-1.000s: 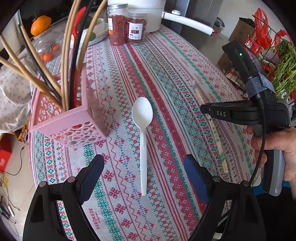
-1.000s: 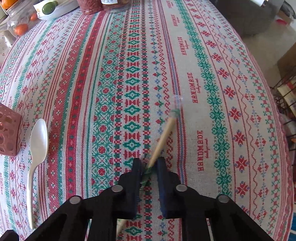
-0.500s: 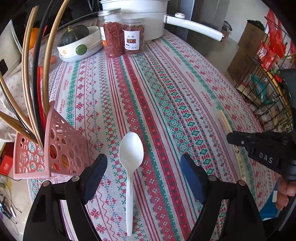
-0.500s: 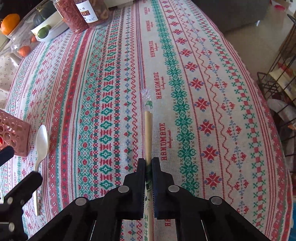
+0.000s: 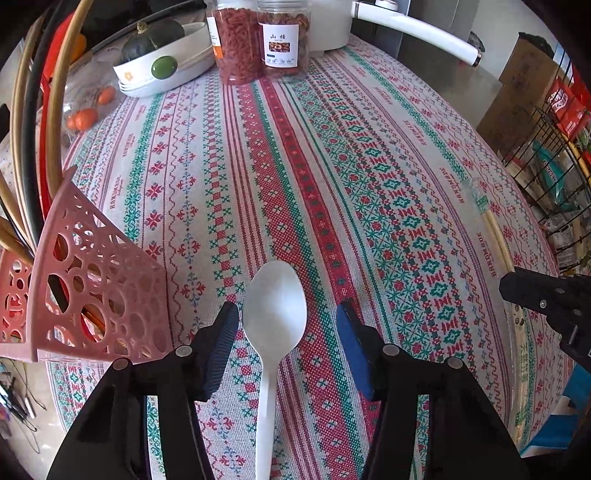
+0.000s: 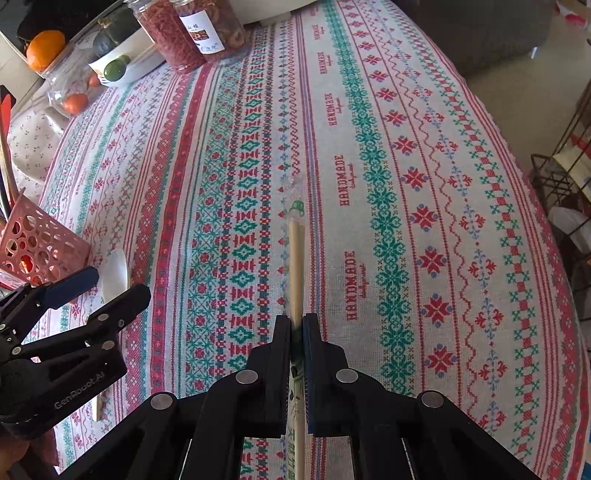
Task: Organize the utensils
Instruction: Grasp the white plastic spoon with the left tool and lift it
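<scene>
A white plastic spoon (image 5: 273, 332) lies on the patterned tablecloth, bowl pointing away. My left gripper (image 5: 286, 325) is open and low, its fingers on either side of the spoon's bowl; it also shows in the right wrist view (image 6: 94, 286). My right gripper (image 6: 296, 325) is shut on wrapped wooden chopsticks (image 6: 295, 258) that point forward over the cloth. The chopsticks (image 5: 496, 236) and right gripper (image 5: 517, 291) show at the right edge of the left wrist view. A pink perforated utensil holder (image 5: 85, 288) with several chopsticks stands tilted at the left.
Two jars of dried food (image 5: 258, 40), a white bowl with a squash (image 5: 162, 62) and a white pot with a long handle (image 5: 417, 35) stand at the far end. A wire rack (image 5: 554, 192) stands beside the table's right edge.
My left gripper has come forward and down until its fingers straddle the spoon's bowl. My right gripper has stayed shut on the chopsticks and levelled them along the cloth.
</scene>
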Available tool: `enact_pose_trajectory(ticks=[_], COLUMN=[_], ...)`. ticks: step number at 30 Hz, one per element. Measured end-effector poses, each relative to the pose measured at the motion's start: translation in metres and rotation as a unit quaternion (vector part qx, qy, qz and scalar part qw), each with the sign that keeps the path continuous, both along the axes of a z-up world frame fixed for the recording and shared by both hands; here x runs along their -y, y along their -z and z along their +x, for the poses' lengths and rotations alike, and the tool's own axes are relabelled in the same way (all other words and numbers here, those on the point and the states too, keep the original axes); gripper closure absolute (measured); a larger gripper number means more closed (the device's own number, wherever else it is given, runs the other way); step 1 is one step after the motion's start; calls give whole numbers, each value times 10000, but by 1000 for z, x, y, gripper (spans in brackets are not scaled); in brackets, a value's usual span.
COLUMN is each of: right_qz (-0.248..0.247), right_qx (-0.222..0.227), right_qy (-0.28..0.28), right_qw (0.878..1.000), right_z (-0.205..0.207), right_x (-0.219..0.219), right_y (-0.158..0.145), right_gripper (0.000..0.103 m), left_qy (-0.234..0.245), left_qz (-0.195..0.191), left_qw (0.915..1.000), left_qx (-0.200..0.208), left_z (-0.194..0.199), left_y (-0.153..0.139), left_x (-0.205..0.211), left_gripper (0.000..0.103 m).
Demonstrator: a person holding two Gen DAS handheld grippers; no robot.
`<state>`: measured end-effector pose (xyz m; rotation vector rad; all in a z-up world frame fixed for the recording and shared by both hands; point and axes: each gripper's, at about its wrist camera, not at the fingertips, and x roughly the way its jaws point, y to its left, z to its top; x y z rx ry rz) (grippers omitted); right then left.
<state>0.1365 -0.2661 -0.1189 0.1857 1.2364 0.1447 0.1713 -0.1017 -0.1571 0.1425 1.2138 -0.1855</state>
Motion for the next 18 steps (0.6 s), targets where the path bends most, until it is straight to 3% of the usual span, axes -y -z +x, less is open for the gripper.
enact_pose_trajectory(ticks=[2, 5, 11, 18], right_qz=[1, -4, 1, 136], right_qx=[6, 5, 5, 137], right_qy=[-19, -15, 7, 125], right_qw=[10000, 10000, 10000, 9997], right_z=[-1, -1, 0, -2], right_x=[-1, -2, -2, 3], right_y=[-1, -1, -1, -10], right_gripper=[99, 99, 99, 99], left_qy=[-14, -3, 140, 281], left_qz=[-53, -72, -139, -448], left_qw=[10000, 9999, 9998, 9981], left_qx=[-54, -90, -53, 311], left_z=[0, -1, -6, -24], left_y=[2, 4, 2, -27], left_x=[-1, -2, 1, 4], left_gripper=[51, 66, 67, 67])
